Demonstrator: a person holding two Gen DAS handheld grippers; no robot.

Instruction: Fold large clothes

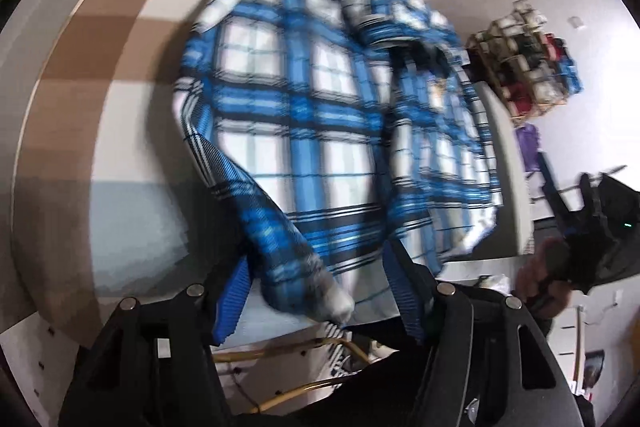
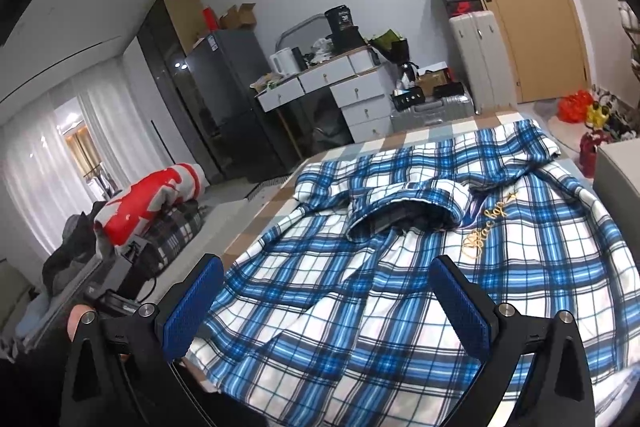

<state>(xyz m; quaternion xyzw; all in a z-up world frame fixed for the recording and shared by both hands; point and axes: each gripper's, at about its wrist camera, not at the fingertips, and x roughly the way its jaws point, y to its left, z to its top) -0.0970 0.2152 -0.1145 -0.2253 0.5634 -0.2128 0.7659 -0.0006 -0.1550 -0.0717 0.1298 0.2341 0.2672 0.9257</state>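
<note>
The blue plaid shirt lies spread over the bed, collar up and gold lettering on its chest. The left gripper has its jaws parted around a bunched sleeve, though blur hides whether they pinch it. The right gripper hovers above the hem, jaws wide and empty.

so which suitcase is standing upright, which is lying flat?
The tall light-grey suitcase stands upright against the wooden door. The silver ribbed suitcase lies flat on the floor in front of it, with small boxes on top.
</note>
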